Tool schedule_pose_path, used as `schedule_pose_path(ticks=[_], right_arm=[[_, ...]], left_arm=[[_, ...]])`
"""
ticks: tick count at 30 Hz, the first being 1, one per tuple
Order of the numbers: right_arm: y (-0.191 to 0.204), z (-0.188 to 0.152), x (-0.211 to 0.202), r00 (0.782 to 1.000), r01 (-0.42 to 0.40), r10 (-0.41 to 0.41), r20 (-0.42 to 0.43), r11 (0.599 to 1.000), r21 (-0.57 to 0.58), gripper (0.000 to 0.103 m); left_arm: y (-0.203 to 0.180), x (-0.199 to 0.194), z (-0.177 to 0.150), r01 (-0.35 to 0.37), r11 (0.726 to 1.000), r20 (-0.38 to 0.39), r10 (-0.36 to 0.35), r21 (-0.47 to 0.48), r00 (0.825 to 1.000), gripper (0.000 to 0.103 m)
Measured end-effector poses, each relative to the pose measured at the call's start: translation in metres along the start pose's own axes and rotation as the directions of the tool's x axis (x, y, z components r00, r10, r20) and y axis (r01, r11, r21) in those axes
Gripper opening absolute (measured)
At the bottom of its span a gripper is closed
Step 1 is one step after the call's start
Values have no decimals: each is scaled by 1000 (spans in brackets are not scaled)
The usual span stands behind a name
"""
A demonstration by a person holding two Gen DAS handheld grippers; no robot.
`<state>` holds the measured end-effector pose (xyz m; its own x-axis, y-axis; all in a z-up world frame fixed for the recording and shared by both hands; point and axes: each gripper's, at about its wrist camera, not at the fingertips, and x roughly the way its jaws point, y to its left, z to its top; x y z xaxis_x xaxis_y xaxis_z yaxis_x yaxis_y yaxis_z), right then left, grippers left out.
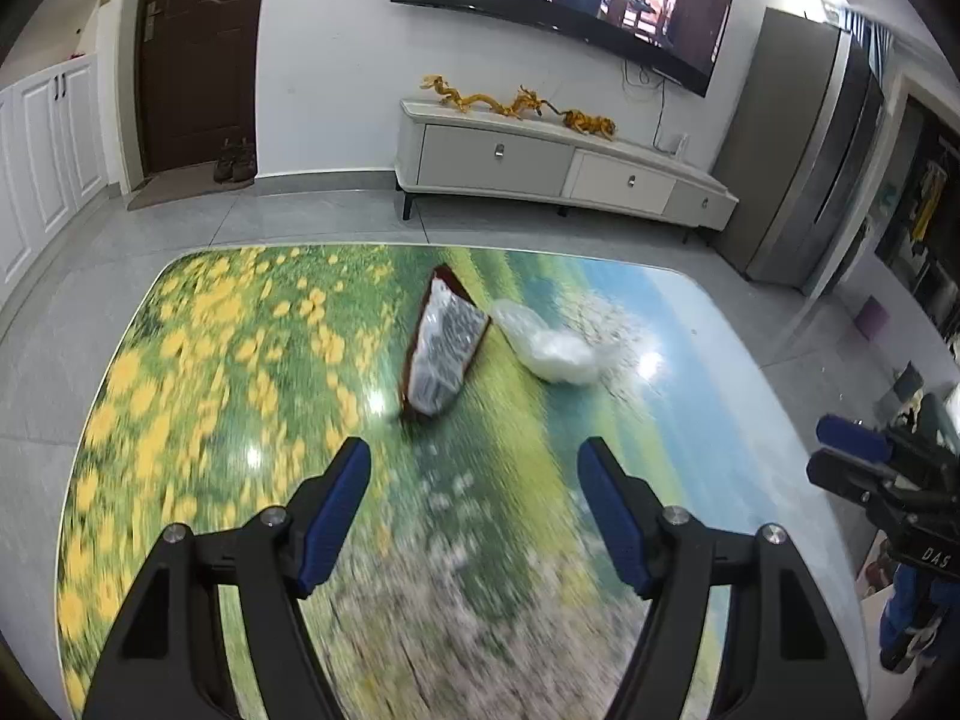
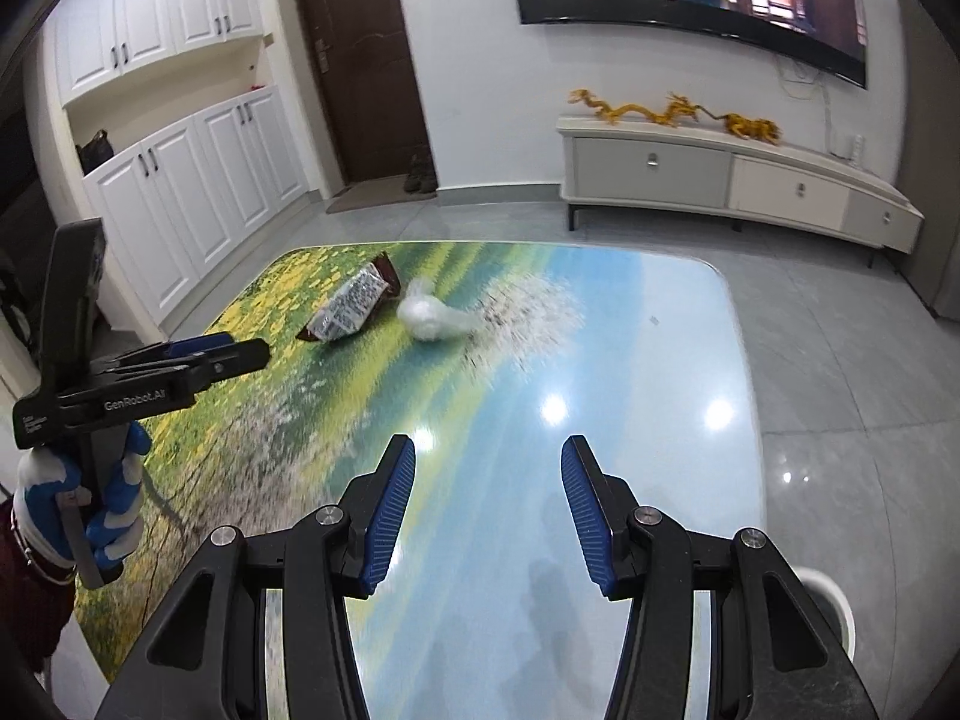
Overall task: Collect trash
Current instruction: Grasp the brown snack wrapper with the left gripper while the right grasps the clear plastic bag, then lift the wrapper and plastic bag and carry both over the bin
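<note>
Clearly "GenRobot.AI" on left gripper (image 2: pixel 234 354)

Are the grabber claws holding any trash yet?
No. The left gripper and right gripper are both open and empty; the wrapper and plastic wad lie untouched.

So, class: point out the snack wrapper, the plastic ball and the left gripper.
Wrapper (image 1: pixel 444 348): left wrist view, silver middle.
Plastic ball (image 2: pixel 429 315): right wrist view, its white bulge.
Left gripper (image 1: pixel 474 507): left wrist view, midway between fingertips.

"GenRobot.AI" on left hand-held gripper (image 2: pixel 240 354); "DAS" on right hand-held gripper (image 1: pixel 840 450).
</note>
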<state>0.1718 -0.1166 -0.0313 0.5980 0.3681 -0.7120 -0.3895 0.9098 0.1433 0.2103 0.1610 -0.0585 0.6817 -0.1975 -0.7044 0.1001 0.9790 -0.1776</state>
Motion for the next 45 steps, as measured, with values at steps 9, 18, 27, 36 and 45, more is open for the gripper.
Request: schedule_pose_path(ticks=[9, 18, 27, 36, 45], right_arm=[[6, 58, 82, 997, -77, 76, -25, 995, -57, 50], [16, 83, 143, 988, -148, 144, -53, 985, -86, 51], [18, 85, 172, 973, -218, 212, -93, 974, -56, 51], [24, 74, 178, 956, -267, 259, -139, 963, -42, 35], [25, 54, 149, 961, -244, 236, -141, 969, -38, 28]], left_arm=[[18, 59, 32, -1, 1000, -48, 2, 23, 999, 70], [21, 95, 37, 8, 995, -95, 2, 97, 995, 63], [21, 105, 39, 19, 994, -112, -7, 107, 994, 41], [18, 93, 25, 31, 996, -95, -23, 79, 995, 23], [12, 50, 5, 56, 998, -45, -55, 40, 997, 21]])
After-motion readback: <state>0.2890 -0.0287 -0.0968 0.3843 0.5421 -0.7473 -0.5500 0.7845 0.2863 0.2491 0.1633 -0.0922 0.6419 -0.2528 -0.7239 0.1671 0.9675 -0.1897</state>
